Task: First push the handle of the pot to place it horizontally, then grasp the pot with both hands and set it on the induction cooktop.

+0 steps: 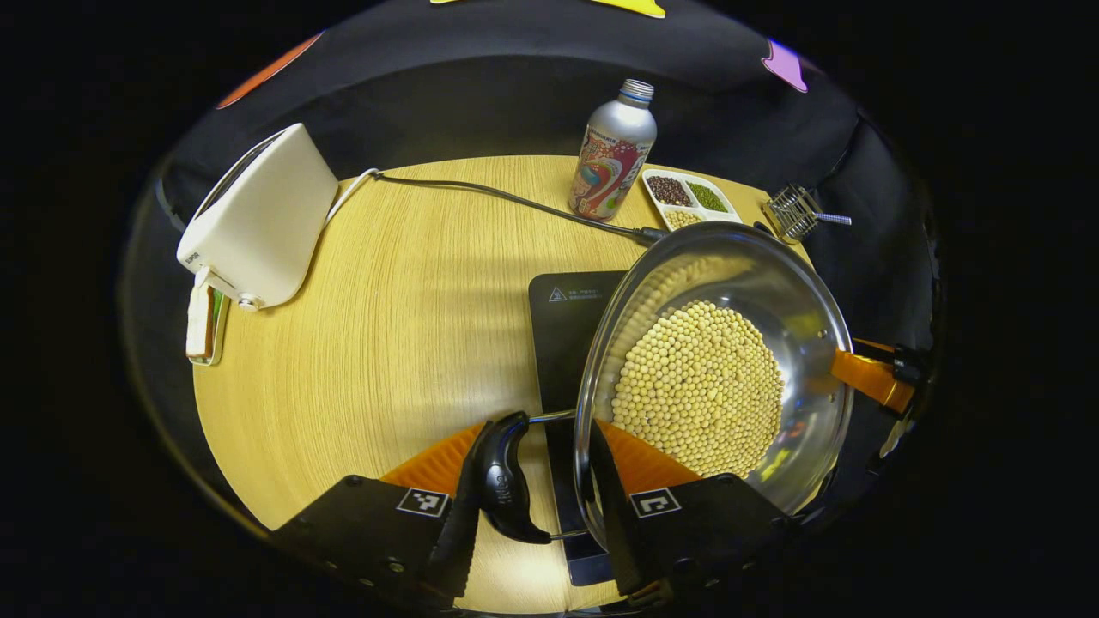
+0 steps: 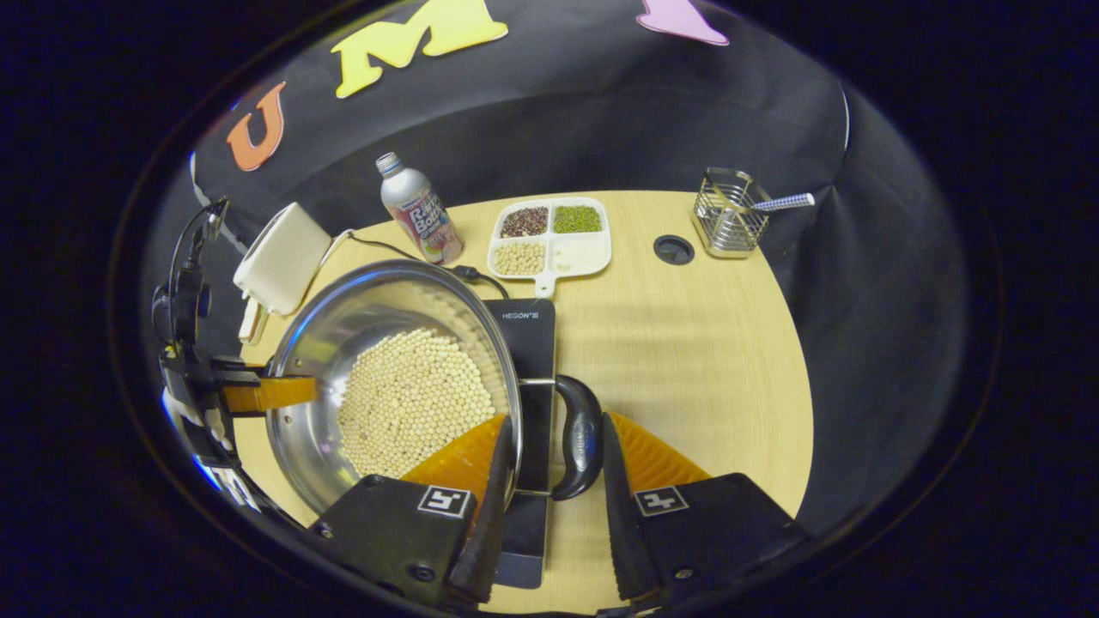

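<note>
Two tongs, one pot over the cooktop
Your left tongs (image 1: pixel 531 498) and right tongs (image 2: pixel 554 468) each bracket a handle (image 1: pixel 506 476), half-open; pot (image 1: pixel 730 360) hangs above cooktop (image 1: pixel 562 330), mid-tabletop. Lower level.

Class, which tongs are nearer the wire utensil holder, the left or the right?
Right. The right tongs straddle the pot handle on the side facing the wire utensil holder. The left tongs are at the pot's opposite side, towards the toaster.
</note>
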Tool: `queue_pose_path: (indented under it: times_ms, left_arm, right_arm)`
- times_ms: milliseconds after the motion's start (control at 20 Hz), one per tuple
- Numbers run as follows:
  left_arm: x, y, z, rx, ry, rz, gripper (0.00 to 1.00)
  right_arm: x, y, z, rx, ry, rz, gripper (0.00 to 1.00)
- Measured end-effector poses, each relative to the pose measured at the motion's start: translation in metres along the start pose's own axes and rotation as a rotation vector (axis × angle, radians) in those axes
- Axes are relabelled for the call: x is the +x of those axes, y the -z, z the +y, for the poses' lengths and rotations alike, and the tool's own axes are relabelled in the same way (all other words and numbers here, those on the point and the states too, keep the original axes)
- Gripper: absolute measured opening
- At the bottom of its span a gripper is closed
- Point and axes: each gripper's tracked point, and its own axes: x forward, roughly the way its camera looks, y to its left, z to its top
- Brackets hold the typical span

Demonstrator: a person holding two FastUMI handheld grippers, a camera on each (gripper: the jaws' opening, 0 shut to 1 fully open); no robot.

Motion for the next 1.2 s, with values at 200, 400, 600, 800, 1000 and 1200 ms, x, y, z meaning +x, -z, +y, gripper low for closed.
queue_pose_path:
  times_ms: [200, 400, 600, 800, 1000, 1200]
  left_arm:
    - [0.000, 0.000, -0.001, -0.013, 0.004, 0.005, 0.57]
    - [-0.005, -0.005, -0.002, -0.027, 0.028, -0.054, 0.62]
    - [-0.031, -0.026, 0.009, -0.037, -0.030, -0.201, 0.83]
    - [-0.052, -0.026, 0.004, -0.017, -0.054, -0.290, 0.96]
    - [-0.056, -0.017, 0.001, 0.002, -0.071, -0.302, 0.96]
    - [-0.062, -0.015, -0.001, -0.008, -0.069, -0.320, 0.96]
  right_arm:
    - [-0.001, 0.000, -0.001, -0.010, 0.006, -0.002, 0.53]
    - [-0.004, -0.002, 0.000, 0.007, -0.010, -0.046, 0.60]
    - [-0.024, -0.018, -0.001, -0.029, 0.007, -0.159, 0.75]
    - [-0.043, -0.019, 0.011, -0.100, 0.022, -0.248, 0.80]
    - [-0.047, -0.006, 0.020, -0.101, 0.017, -0.248, 0.90]
    - [-0.053, -0.007, 0.021, -0.102, 0.030, -0.256, 0.90]
